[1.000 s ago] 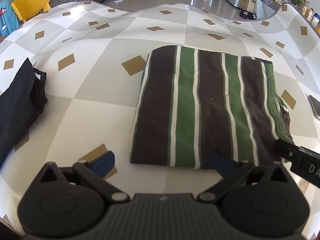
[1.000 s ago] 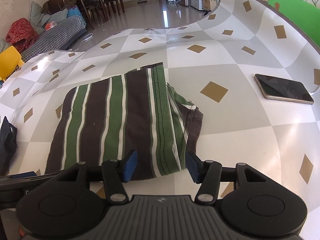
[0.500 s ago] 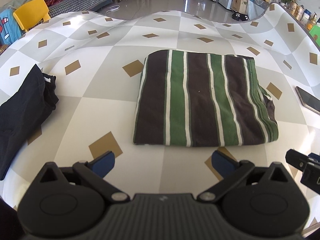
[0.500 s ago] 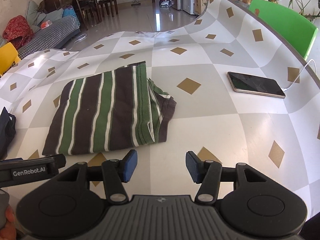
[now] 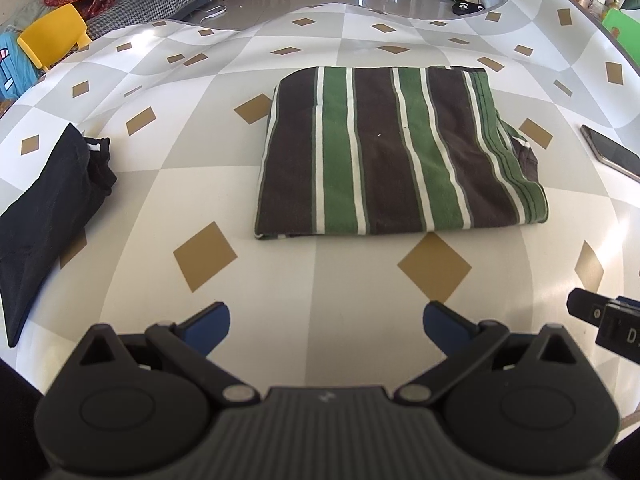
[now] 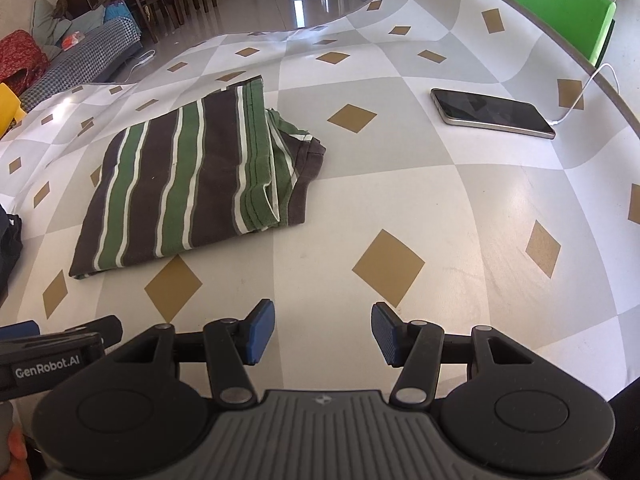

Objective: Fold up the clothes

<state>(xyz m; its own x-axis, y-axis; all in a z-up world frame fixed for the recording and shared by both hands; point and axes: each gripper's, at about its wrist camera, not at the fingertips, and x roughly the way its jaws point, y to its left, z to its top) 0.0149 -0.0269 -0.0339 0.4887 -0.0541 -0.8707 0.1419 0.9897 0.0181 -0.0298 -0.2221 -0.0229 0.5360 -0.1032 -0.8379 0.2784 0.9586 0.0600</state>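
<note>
1. Green, brown and white stripes mark the folded garment [image 5: 396,152] lying flat at the middle of the worktop [image 5: 320,280], which is covered in a grey-and-white checked cloth with tan diamonds.
2. Loose layers of the garment spill out along its right edge, seen from the right wrist camera.
3. Left tool [image 5: 326,320] hovers near the worktop's near edge, fingers spread wide, gripping nothing and well apart from the garment.
4. Right tool [image 6: 323,332] sits just beside it, likewise parted and empty.
5. Black clothing [image 5: 44,208] lies at the far left; a phone [image 6: 492,114] on a white cable rests at the right.
</note>
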